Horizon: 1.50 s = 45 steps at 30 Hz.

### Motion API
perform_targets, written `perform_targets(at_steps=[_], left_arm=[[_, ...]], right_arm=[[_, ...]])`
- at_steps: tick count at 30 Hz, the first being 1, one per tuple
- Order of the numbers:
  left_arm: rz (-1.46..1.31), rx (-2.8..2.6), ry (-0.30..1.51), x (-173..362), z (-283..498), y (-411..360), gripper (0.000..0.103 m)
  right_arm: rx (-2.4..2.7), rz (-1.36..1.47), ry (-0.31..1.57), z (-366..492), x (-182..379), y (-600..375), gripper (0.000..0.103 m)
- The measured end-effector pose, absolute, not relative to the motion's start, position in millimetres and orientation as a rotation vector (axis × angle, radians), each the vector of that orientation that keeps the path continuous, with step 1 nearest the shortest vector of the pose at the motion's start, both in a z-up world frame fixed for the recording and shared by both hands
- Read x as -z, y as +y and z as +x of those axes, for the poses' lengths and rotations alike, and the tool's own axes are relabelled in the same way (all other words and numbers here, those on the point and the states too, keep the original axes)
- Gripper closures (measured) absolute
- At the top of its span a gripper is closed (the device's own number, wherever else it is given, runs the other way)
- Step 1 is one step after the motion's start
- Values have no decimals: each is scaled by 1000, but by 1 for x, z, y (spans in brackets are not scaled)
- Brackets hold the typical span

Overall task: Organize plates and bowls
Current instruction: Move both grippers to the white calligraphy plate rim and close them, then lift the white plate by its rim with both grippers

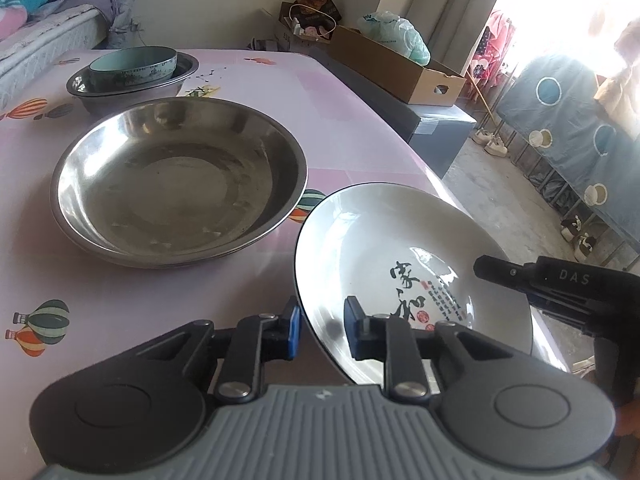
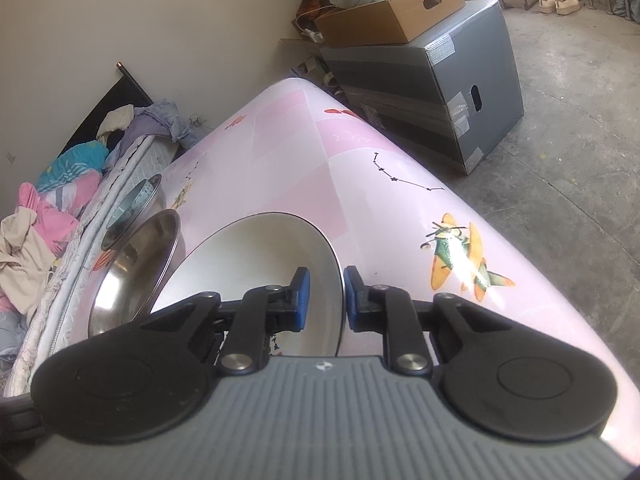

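Left wrist view first: your left gripper (image 1: 320, 330) is clamped on the near rim of the white calligraphy plate (image 1: 400, 248), one pad outside, one inside, and the plate sits at the table's (image 1: 120, 288) right edge, just beside the large steel basin (image 1: 180, 180). Black brush characters and small red seals mark the plate, too small to read; "DAS" shows on the right gripper (image 1: 496, 270). Right wrist view: that gripper (image 2: 326, 298) pinches the opposite rim of the plate (image 2: 256, 256). You look set to lift, so raise both hands together and level, probably toward the steel basin (image 2: 132, 272)
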<state>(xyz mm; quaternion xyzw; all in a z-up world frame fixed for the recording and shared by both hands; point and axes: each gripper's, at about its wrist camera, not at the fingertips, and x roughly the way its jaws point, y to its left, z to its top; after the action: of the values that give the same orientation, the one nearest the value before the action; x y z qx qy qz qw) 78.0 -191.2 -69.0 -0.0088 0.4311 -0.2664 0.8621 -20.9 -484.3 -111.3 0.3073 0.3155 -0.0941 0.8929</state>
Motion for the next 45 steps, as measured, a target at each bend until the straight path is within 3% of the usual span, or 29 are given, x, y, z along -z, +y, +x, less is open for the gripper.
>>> perform_targets(at_steps=[25,45], left_arm=[[-74,631,969,60,51,-115,80],[-198,512,975,58,46,-36,78]], right_arm=[[152,625,762,-64,100,-434,80],[-14,552,828,-48,93,-362,76]])
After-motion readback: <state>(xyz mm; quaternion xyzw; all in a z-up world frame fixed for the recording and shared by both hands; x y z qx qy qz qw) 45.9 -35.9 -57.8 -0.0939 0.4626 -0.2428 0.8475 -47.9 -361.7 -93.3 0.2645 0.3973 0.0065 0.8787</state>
